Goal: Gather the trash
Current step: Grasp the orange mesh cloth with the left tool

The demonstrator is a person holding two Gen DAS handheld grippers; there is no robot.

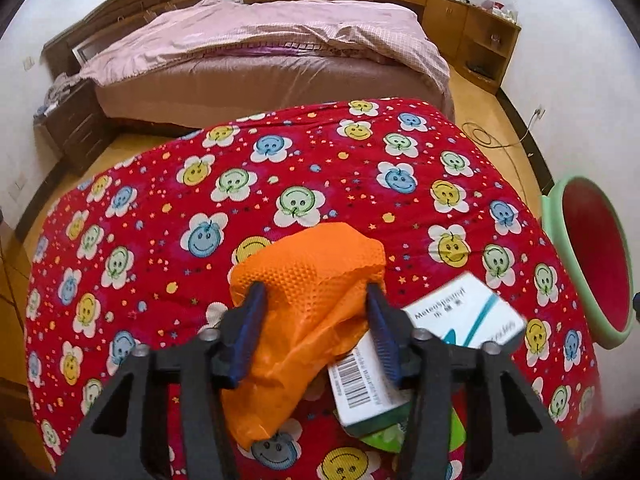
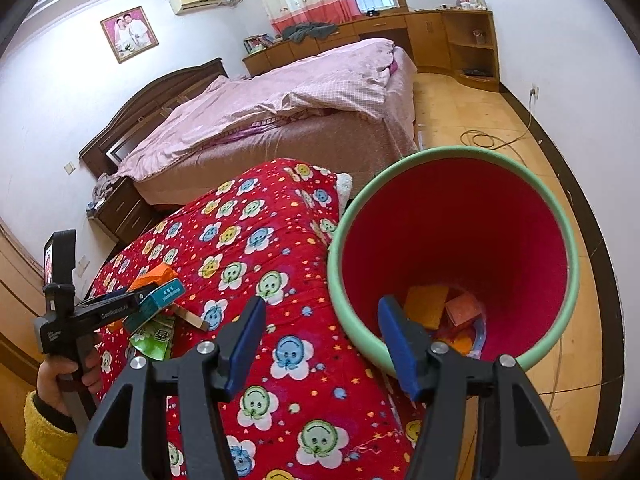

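Left wrist view: the left gripper (image 1: 316, 292) pinches an orange glove (image 1: 308, 280) at centre frame, over the red blanket (image 1: 160, 208), a white box (image 1: 466, 312) just right.

Right wrist view: the right gripper (image 2: 322, 314) gapes half-open, empty, right finger (image 2: 394, 320) over the bin (image 2: 348, 216) rim at lower centre.
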